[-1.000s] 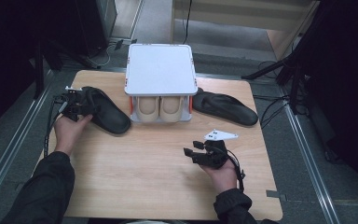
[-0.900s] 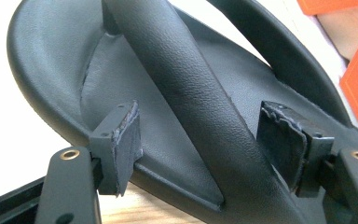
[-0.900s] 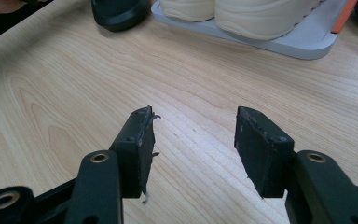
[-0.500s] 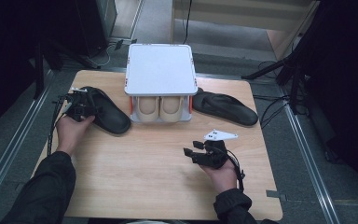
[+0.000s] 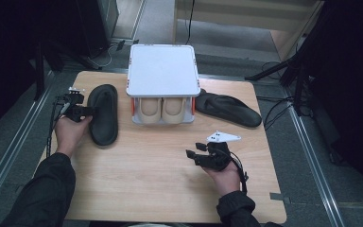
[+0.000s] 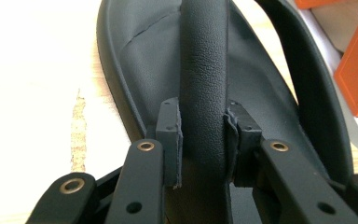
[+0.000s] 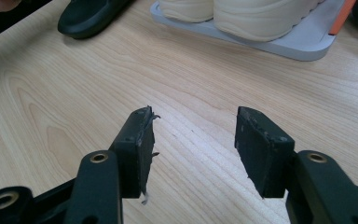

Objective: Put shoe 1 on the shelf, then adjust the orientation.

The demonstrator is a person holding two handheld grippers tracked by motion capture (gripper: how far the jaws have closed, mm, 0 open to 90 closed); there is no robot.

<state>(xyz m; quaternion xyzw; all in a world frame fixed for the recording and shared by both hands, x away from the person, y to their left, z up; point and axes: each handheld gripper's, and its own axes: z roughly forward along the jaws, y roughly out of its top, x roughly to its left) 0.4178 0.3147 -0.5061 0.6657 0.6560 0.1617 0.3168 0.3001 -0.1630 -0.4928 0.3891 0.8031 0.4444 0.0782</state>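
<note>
Black leather strap: clamped between the pads (image 6: 171, 140) of the left tongs (image 5: 78, 111), jaws just closed onto it from wide; grip taken at the strap, probably because it is the one raised, narrow part of a flat sandal.
Left sandal (image 5: 103, 113): flat on the table (image 5: 146, 179), at its left side, just left of the rack, toe toward the far edge; turned from the slant seen a moment ago to nearly straight.
Right sandal (image 5: 229, 109): flat at the right of the rack, lying aslant, untouched, well apart from both tongs.
Rack (image 5: 163, 71): white top, orange side posts, at the far middle of the table; lower shelf taken by cream shoes (image 5: 161, 109), toes facing the person, side by side and touching.
Right tongs (image 5: 199, 155): open, nothing between the jaws, resting low over bare wood near the front right; seemingly parked while the left does the work, aimed toward the rack as the right gripper view shows.
Likely aim: sandal gripped for lifting or straightening beside the rack; a judgement only.
Count, sandals: two.
Count, cream shoes: two.
Count, racks: one.
Count, tongs: two, one busy, one idle.
Count, hands: two, one on each tongs.
</note>
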